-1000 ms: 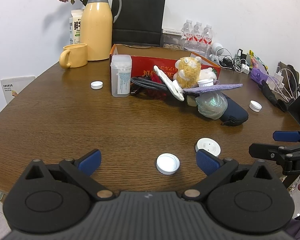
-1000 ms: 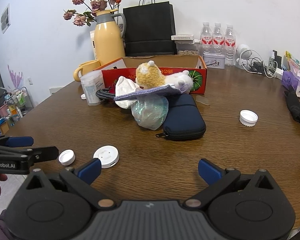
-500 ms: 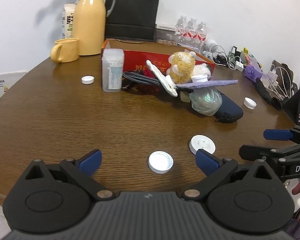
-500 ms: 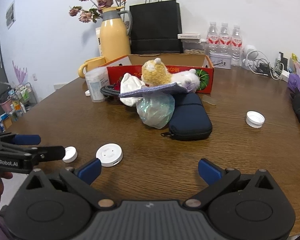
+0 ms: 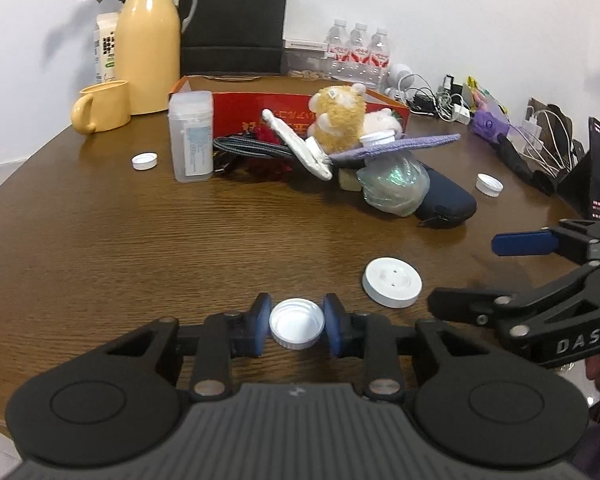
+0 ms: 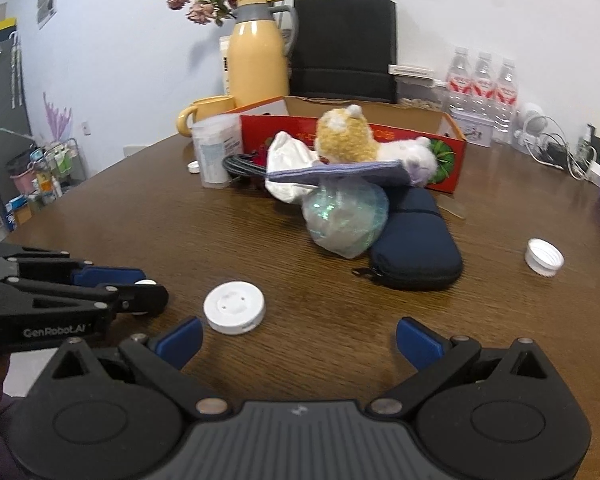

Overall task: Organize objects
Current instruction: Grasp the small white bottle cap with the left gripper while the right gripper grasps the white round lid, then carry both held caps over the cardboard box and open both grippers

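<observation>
- Left gripper [image 5: 297,322]: jaws closing, blue pads pressed against opposite sides of a white bottle cap [image 5: 297,328], cap squarely between them, open side up, resting on the wooden table [image 5: 140,248].
- Same cap in the right wrist view almost hidden behind the left gripper's fingers [image 6: 108,276], only a white sliver showing at the tips.
- White round disc [image 5: 392,282] with two small holes, flat on the table just right of the gripped cap, outside the left jaws, not touching them.
- Right gripper [image 6: 300,340]: jaws spread wide, nothing between the pads but bare table; white round disc [image 6: 235,308] just ahead of its left pad, apart from it.
- Beyond the disc, a pile: navy zip case [image 6: 414,248], crumpled iridescent bag [image 6: 344,216] leaning on it, purple cloth [image 6: 340,172] on top, plush toy [image 6: 346,134] above that.
- Behind the pile, red cardboard box [image 6: 448,152]; left of it, clear plastic container [image 5: 191,138], yellow mug [image 5: 102,106], yellow thermos [image 5: 150,40].
- Two more white caps lying loose: one left of the clear container [image 5: 144,161], one right of the navy case [image 6: 544,257].
</observation>
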Motion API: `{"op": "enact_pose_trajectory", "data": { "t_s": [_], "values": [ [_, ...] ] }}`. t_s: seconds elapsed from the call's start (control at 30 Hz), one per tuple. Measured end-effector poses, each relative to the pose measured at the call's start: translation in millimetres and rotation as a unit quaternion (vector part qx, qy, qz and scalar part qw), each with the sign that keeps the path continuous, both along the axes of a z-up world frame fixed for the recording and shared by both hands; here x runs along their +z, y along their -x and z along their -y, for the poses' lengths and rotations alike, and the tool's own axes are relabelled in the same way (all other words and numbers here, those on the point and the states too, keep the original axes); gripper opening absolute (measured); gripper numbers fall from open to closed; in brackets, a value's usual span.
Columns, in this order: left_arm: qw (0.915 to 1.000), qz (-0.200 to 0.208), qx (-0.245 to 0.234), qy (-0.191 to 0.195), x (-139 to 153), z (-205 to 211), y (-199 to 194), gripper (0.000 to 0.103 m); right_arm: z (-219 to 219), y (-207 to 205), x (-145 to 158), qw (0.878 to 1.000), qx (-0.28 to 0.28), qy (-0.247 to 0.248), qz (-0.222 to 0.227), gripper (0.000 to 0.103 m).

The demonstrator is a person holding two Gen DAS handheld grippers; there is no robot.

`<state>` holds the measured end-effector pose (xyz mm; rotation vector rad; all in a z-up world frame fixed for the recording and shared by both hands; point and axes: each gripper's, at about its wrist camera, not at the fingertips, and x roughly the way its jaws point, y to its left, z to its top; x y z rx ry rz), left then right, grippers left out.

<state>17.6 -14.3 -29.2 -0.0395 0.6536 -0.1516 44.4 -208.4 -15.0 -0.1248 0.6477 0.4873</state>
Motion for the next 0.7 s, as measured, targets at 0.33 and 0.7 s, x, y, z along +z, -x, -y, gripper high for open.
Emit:
{"op": "enact_pose_trajectory", "data": {
  "t_s": [0.33,0.7],
  "values": [
    [0.9998,0.007,0.02,0.005,3.1,-13.0,-6.3,0.029,-33.0,-8.3,-10.6,0.997,0.069,0.004,0.015,0.038],
    [0.9976,0.063,0.021,0.02,34.9,-18.4,-22.4,0.029,-21.6,-9.6,14.0,0.996,0.068,-0.026,0.056,0.038]
  ]
}}
